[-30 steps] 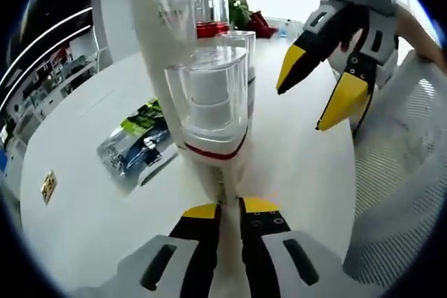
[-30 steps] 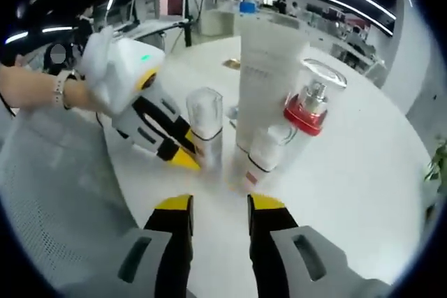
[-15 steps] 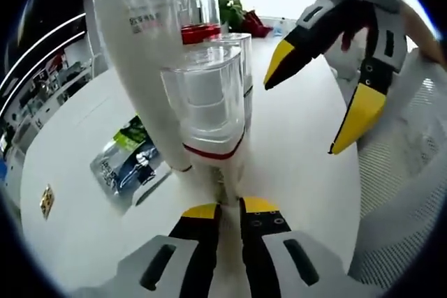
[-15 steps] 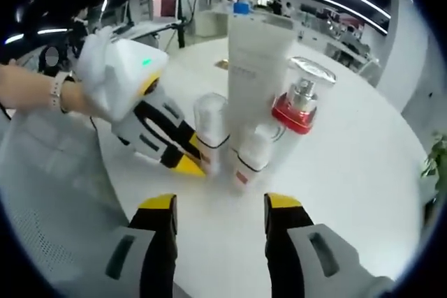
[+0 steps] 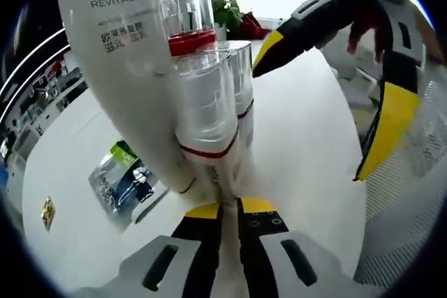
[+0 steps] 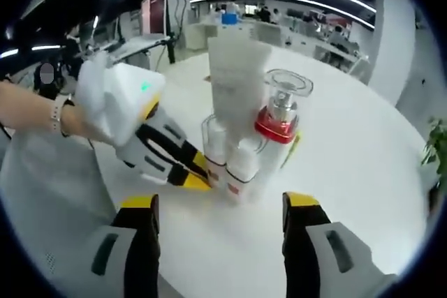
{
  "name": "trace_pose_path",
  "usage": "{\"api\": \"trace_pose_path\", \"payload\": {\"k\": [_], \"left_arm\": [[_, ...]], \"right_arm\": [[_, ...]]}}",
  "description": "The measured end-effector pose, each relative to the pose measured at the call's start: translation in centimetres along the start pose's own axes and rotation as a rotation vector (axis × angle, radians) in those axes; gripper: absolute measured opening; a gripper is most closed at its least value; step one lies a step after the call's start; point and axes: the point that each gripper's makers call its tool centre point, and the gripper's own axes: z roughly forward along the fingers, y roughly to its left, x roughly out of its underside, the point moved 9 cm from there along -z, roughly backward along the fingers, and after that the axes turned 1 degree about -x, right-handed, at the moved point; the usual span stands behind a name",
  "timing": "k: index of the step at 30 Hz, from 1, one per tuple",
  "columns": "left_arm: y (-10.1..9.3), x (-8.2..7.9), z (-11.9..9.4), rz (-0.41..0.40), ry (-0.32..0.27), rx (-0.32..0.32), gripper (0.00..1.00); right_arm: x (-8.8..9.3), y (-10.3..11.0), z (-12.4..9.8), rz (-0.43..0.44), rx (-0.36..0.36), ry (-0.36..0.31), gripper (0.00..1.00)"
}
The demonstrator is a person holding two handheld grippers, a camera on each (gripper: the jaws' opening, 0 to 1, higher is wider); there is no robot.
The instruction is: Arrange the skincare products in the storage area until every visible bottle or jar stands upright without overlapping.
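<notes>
Left gripper is clamped on the clear-capped bottle, upright on the white table beside the tube. Right gripper spread wide, near the cluster.

Round white worktop. Flat clear plastic sachet with green and blue print, lying on the worktop. Small gold square tag, near its edge. Green leafy plant, far side.

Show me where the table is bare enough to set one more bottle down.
Bare white table lies beyond the red-collared bottle, and between the right gripper and the cluster. Crowded: the tall white tube and clear-capped bottles bunch together, the left gripper against them, a sachet alongside.
</notes>
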Motion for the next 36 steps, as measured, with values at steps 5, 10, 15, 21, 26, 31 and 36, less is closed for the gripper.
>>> {"api": "trace_pose_path", "payload": {"k": [5,10,15,21,26,31,36], "left_arm": [[0.0,-0.1,0.1,0.0,-0.001,0.0,0.06],[-0.1,-0.3,-0.1,-0.003,-0.006,0.0,0.07],[0.2,-0.3,-0.4,-0.009,-0.014,-0.007,0.08],[0.2,-0.2,-1.2,-0.01,-0.005,-0.02,0.08],[0.3,-0.3,-2.0,-0.018,-0.013,-0.032,0.11],[0.5,-0.2,-3.5,-0.048,-0.014,-0.054,0.17],[1.0,-0.1,-4.9,-0.091,-0.027,-0.075,0.24]], "right_arm": [[0.0,0.2,0.1,-0.004,-0.002,0.004,0.77],[-0.1,0.1,0.1,0.004,0.008,-0.006,0.85],[-0.5,0.0,0.0,0.016,0.009,-0.04,0.91],[-1.5,-0.7,-0.5,0.068,0.056,-0.124,0.99],[-1.8,-0.6,-0.7,0.083,0.05,-0.154,0.99],[-2.5,0.0,-0.8,0.068,0.028,-0.195,0.99],[-3.0,0.3,-1.0,0.06,0.009,-0.24,0.99]]}}
